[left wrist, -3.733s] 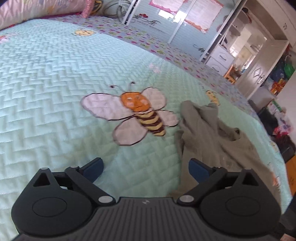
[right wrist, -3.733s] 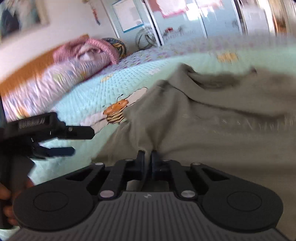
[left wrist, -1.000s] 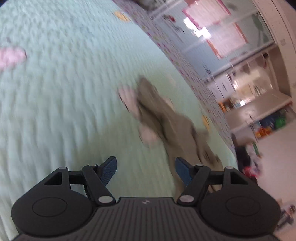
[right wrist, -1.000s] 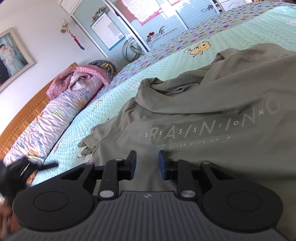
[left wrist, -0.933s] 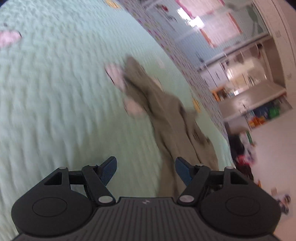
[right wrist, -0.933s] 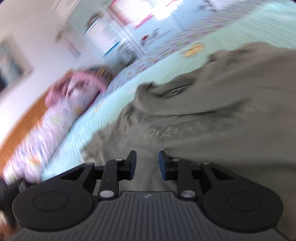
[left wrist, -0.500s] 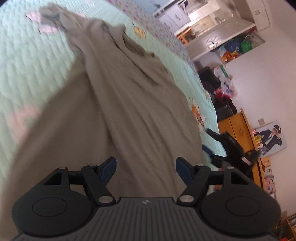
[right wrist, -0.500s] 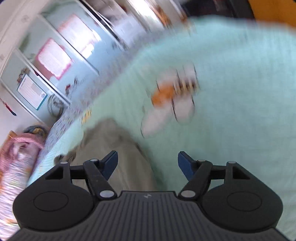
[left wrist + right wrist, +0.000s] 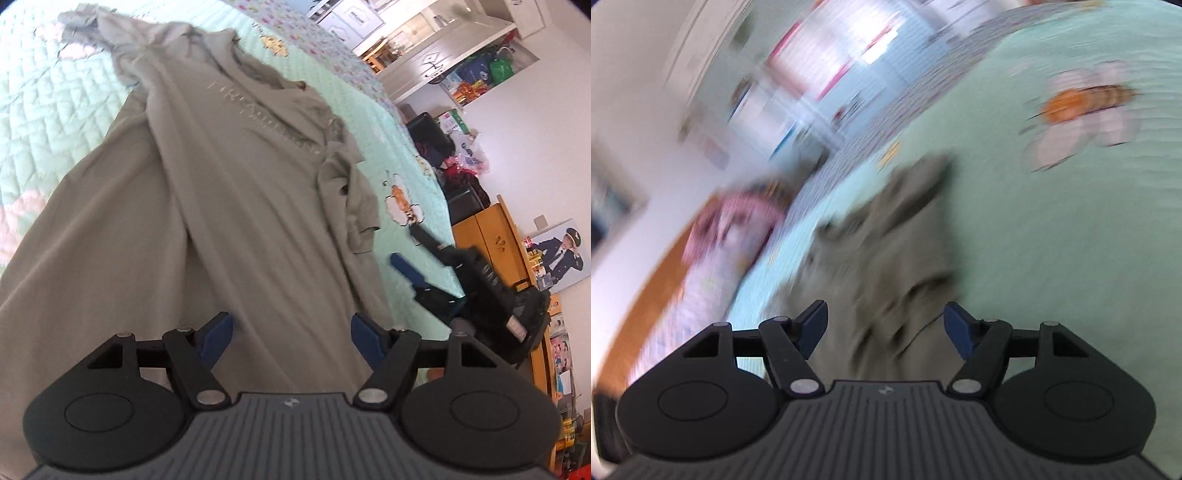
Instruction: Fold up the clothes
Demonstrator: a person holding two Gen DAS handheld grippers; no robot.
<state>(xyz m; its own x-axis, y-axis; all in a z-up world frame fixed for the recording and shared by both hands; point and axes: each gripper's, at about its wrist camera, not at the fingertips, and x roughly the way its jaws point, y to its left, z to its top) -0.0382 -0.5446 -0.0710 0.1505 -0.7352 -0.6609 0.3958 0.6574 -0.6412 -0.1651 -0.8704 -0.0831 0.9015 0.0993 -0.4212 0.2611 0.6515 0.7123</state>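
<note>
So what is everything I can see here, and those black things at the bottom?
Grey-green cotton T-shirt with pale lettering: one, spread lengthways on the bed.
Mint quilted bedspread with bee pictures: one, under the shirt.
Pink and floral rolled bedding: blurred, along the headboard side.
White cupboards: beyond the bed.
Orange wooden cabinet: one, beside the bed.
Left gripper: black, blue-padded jaws open over the shirt hem.
Right gripper: black, jaws open, near the sleeve.

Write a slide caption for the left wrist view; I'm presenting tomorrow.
Open left hand-held gripper above an olive T-shirt spread on a quilted bedspread.
</note>
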